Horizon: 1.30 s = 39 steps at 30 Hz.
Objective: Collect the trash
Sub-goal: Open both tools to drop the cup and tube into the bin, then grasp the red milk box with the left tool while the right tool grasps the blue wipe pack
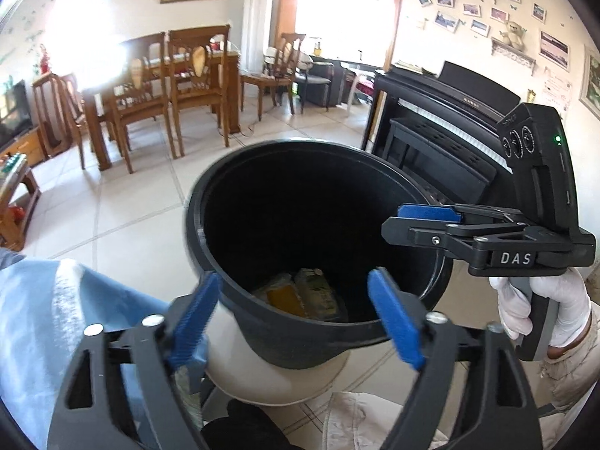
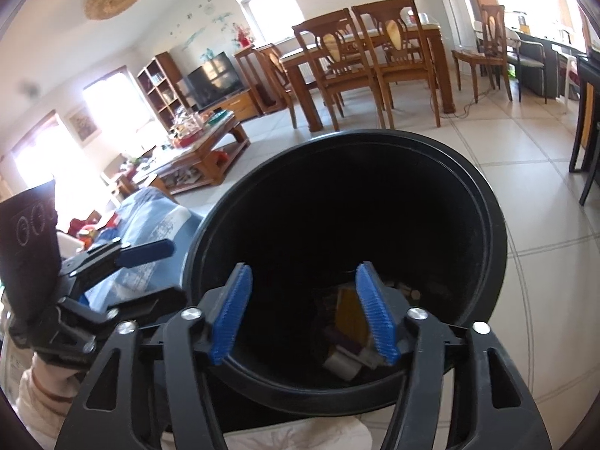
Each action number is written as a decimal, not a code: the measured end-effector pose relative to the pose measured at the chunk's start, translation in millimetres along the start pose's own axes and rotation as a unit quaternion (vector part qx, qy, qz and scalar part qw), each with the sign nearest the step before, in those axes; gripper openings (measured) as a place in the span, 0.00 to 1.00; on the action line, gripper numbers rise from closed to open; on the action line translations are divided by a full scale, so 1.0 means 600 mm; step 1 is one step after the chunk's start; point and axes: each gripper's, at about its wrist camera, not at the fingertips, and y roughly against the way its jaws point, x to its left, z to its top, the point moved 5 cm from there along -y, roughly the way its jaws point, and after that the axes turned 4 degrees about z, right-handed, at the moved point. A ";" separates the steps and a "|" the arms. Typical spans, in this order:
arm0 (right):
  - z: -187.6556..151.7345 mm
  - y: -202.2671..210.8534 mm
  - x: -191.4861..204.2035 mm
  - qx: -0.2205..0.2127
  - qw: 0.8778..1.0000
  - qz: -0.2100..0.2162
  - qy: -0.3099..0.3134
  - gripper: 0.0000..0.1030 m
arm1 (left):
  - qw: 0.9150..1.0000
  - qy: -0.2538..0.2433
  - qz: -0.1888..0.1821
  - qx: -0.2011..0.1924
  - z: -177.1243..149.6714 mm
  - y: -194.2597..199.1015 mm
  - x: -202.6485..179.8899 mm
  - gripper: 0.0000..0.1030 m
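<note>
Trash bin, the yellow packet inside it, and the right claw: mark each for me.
Trash bin [image 1: 210, 195]: left wrist view, on its black rim at the left side.
Yellow packet [image 1: 287, 298]: left wrist view, on its flat yellow face at the bin's bottom.
Right claw [image 2: 302, 313]: right wrist view, midway between its blue fingertips.

Your left wrist camera looks down, close, into the black bin [image 1: 285, 225] from its near rim. Your right wrist camera faces the same bin [image 2: 375, 202] from similar closeness. Both views share the bin's interior and the dining table [image 1: 157, 75] [image 2: 375, 45] beyond.
</note>
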 end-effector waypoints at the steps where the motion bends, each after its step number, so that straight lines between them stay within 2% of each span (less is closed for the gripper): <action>1: 0.001 -0.001 0.006 -0.002 1.000 0.000 0.000 0.65 | 1.000 0.005 0.005 -0.005 -0.002 0.008 0.006 0.93; 2: 0.001 0.000 0.011 -0.004 1.000 -0.001 0.000 0.73 | 1.000 0.009 0.008 -0.009 -0.003 0.015 0.011 0.95; 4: 0.005 0.000 0.022 -0.010 1.000 0.002 -0.002 0.80 | 1.000 0.023 0.014 -0.013 -0.009 0.031 0.021 0.95; 7: 0.005 -0.008 0.049 -0.010 1.000 0.012 -0.002 0.86 | 0.999 0.041 0.029 -0.013 -0.019 0.053 0.045 0.95; 13: 0.004 -0.038 0.118 0.006 0.999 0.038 0.017 0.91 | 0.994 0.082 0.071 -0.022 -0.054 0.112 0.106 0.95; 18: -0.005 -0.076 0.205 0.027 0.996 0.069 0.049 0.95 | 0.988 0.112 0.106 -0.034 -0.084 0.169 0.160 0.95; 22: -0.023 -0.127 0.297 0.077 0.989 0.098 0.080 0.95 | 0.981 0.139 0.130 -0.039 -0.113 0.208 0.200 0.95; 27: -0.053 -0.190 0.411 0.143 0.972 0.169 0.084 0.95 | 0.969 0.183 0.162 -0.044 -0.164 0.259 0.268 0.95; 29: -0.062 -0.210 0.452 0.160 0.966 0.183 0.086 0.95 | 0.963 0.202 0.172 -0.045 -0.185 0.277 0.297 0.95; 33: -0.074 -0.246 0.538 0.177 0.958 0.195 0.114 0.95 | 0.948 0.244 0.197 -0.051 -0.243 0.329 0.362 0.95; 39: -0.091 -0.290 0.649 0.180 0.948 0.196 0.177 0.95 | 0.928 0.285 0.235 -0.055 -0.307 0.394 0.443 0.95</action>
